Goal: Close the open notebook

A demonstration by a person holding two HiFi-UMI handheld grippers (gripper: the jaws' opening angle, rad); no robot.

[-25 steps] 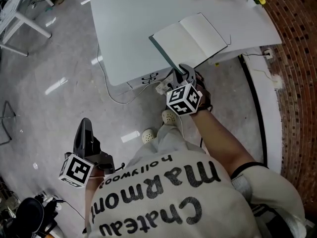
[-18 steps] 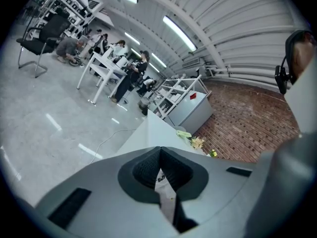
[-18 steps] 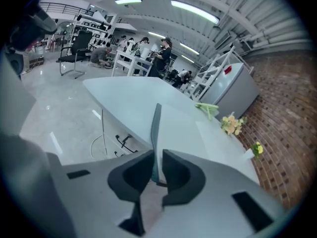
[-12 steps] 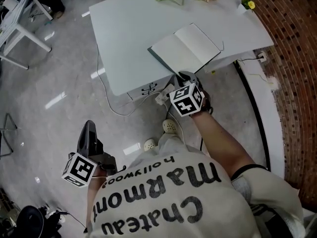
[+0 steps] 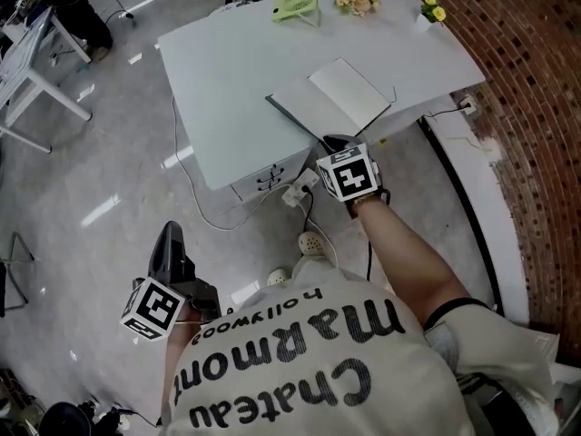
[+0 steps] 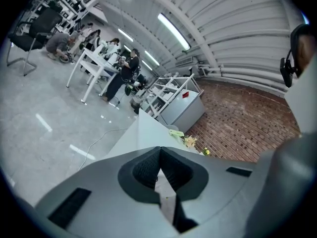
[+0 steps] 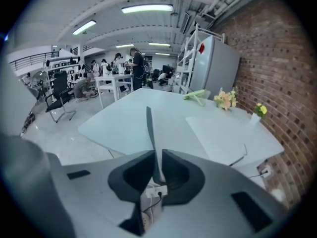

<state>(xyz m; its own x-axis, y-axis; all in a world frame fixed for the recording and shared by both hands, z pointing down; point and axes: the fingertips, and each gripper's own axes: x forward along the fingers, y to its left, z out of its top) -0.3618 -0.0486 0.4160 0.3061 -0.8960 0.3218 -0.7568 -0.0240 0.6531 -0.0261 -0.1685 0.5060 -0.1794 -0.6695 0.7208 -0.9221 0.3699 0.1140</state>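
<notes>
Now our right tongs (image 5: 329, 140), jaws just closing, pinch the notebook (image 5: 343, 96) by its upright cover (image 7: 149, 125) at the surface's (image 5: 227, 71) near edge, pages rightward; left tongs (image 5: 171, 240) clenched empty, distant.

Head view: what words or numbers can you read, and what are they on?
"Chateau Marmont": big letters on the shirt, upside down in the picture.
"hollywood": small letters on the same shirt, also upside down.
Left cube and right cube: only black-and-white square patterns, no words.
Notebook: no writing shows on its pages.
</notes>
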